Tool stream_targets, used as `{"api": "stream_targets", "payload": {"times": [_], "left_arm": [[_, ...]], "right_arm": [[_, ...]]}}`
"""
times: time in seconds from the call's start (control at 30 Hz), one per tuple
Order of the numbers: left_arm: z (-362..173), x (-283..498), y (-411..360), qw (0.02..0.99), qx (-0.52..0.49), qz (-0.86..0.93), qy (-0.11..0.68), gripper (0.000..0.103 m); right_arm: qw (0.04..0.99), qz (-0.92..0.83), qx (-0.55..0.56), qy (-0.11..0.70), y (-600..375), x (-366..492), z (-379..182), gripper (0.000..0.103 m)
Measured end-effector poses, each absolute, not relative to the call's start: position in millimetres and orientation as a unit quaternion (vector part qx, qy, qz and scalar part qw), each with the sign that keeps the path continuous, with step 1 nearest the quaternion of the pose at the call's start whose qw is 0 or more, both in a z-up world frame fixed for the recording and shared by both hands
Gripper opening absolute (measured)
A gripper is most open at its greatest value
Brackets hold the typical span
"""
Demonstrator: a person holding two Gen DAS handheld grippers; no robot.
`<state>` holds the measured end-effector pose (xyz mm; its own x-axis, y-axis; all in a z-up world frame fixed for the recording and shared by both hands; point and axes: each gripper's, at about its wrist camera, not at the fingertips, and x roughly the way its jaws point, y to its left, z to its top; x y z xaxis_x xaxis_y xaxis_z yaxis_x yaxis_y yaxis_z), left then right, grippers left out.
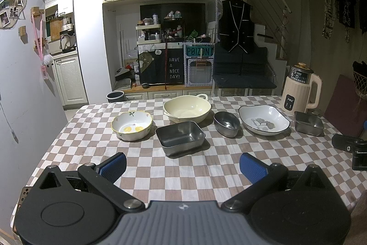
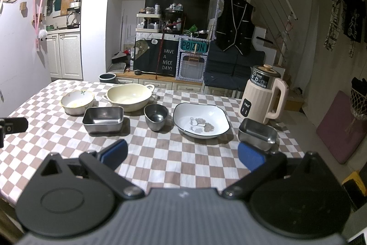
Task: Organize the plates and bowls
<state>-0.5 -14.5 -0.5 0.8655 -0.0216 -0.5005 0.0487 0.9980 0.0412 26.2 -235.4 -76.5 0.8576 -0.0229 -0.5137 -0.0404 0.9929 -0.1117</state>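
On the checkered table stand a yellow-rimmed flower bowl [image 1: 132,125] [image 2: 77,101], a cream handled bowl [image 1: 187,108] [image 2: 128,97], a rectangular steel tray [image 1: 180,137] [image 2: 102,119], a small steel oval bowl [image 1: 226,123] [image 2: 156,116], a white plate with leaf print [image 1: 263,119] [image 2: 201,120] and a second steel tray [image 1: 308,122] [image 2: 257,133]. My left gripper [image 1: 182,168] is open and empty, just short of the rectangular tray. My right gripper [image 2: 182,154] is open and empty; its right pad [image 2: 250,156] is close in front of the second tray.
A cream electric kettle [image 1: 300,88] [image 2: 263,93] stands at the table's far right. The table's right edge drops to the floor, where a purple cushion [image 2: 339,128] lies. The other gripper's body shows at the right edge of the left wrist view [image 1: 351,148].
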Motion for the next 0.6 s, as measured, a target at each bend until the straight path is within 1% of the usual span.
{"api": "stream_targets", "payload": {"times": [0.6], "left_arm": [[0.7, -1.3, -20.4, 0.966, 0.028, -0.018, 0.257, 0.103]], "right_arm": [[0.961, 0.001, -0.058, 0.269, -236.9, 25.2, -77.4, 0.103]]}}
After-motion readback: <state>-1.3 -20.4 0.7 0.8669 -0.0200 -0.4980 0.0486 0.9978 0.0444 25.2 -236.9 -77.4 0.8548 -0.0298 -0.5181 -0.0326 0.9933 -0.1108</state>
